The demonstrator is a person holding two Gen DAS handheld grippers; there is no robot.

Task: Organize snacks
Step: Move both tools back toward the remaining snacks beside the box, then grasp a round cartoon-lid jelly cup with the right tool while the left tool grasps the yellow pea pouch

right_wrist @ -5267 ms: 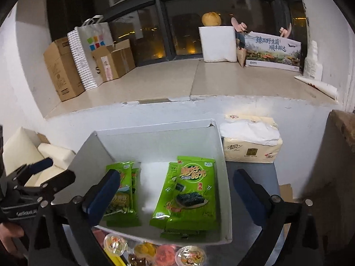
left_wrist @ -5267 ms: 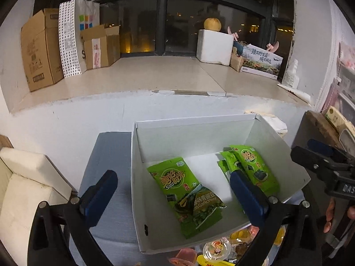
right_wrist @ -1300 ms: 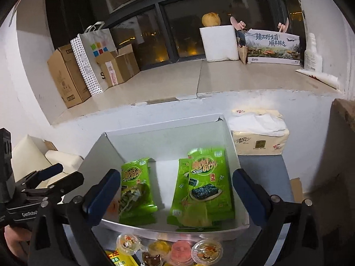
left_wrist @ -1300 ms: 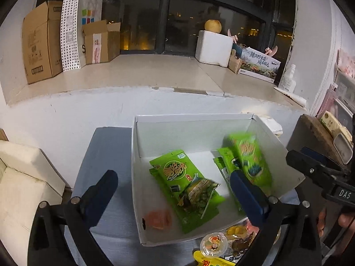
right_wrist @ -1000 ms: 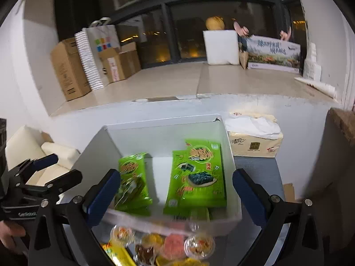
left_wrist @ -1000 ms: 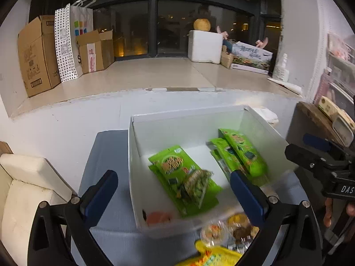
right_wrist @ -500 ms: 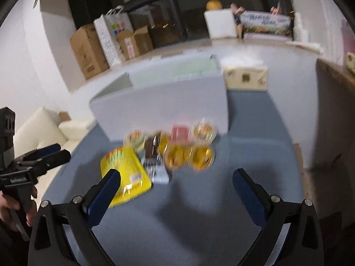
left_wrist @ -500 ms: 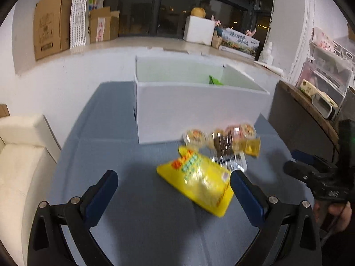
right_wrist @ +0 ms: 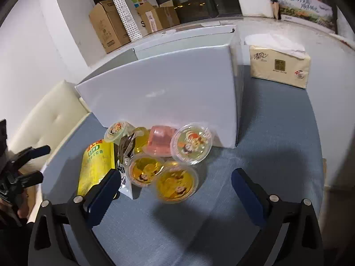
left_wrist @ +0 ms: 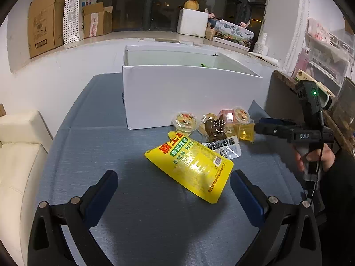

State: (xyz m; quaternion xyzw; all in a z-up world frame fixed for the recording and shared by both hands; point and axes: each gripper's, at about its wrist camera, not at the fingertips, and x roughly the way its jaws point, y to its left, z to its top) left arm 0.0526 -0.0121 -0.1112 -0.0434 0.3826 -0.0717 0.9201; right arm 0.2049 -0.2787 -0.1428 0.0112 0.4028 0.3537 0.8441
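A white box [left_wrist: 190, 95] stands on the blue-grey table [left_wrist: 99, 155], with only a sliver of green showing over its rim. In front of it lie a yellow snack pouch [left_wrist: 190, 161], a dark brown snack [left_wrist: 216, 128] on a white packet [left_wrist: 226, 147], and several jelly cups [left_wrist: 185, 122]. My left gripper [left_wrist: 173, 177] is open just short of the pouch. My right gripper [right_wrist: 175, 174] is open low over two yellow jelly cups [right_wrist: 176, 182], near a pink cup [right_wrist: 162, 140] and a clear one [right_wrist: 192, 146]. Neither holds anything.
A tissue pack [right_wrist: 279, 64] sits right of the box. A cream sofa [left_wrist: 17, 155] borders the table's left side and dark wooden furniture [left_wrist: 288, 93] its right. Cardboard boxes [left_wrist: 42, 33] and a paper bag stand on the window ledge behind. A hand [left_wrist: 319, 157] holds the right gripper.
Both grippers pulled back from above the box and dropped low in front of it. The green packets inside are now hidden and the loose snacks lie ahead.
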